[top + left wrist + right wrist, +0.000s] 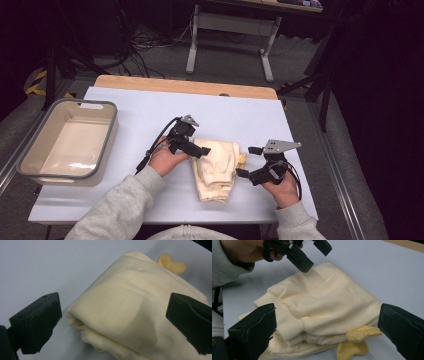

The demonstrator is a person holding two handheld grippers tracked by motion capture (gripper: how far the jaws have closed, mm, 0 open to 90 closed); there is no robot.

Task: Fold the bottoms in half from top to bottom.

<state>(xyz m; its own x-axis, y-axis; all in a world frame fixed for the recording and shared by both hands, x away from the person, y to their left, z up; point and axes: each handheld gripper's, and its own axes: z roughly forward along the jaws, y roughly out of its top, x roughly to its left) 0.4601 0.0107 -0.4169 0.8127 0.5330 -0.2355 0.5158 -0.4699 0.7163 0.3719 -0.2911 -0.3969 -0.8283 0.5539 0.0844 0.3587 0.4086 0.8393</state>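
Observation:
A folded cream sweatshirt (217, 167) with ribbed cuffs lies on the white table cover (150, 110), and a small yellow fabric piece (242, 159) sticks out at its right edge. My left gripper (200, 148) hovers over the garment's upper left corner, open with nothing between its pads. In the left gripper view the fold (130, 290) lies between the spread jaws of the left gripper (112, 307) without touching them. My right gripper (248, 161) stands open just right of the garment. The right gripper view shows the sweatshirt (324, 295), the yellow piece (357, 340) and the left gripper (313, 253) beyond.
A grey-rimmed beige bin (30, 165) stands empty at the table's left edge. A strip of wooden tabletop (185, 85) shows behind the white cover. Past the table are a dark floor with cables and a desk frame (230, 30).

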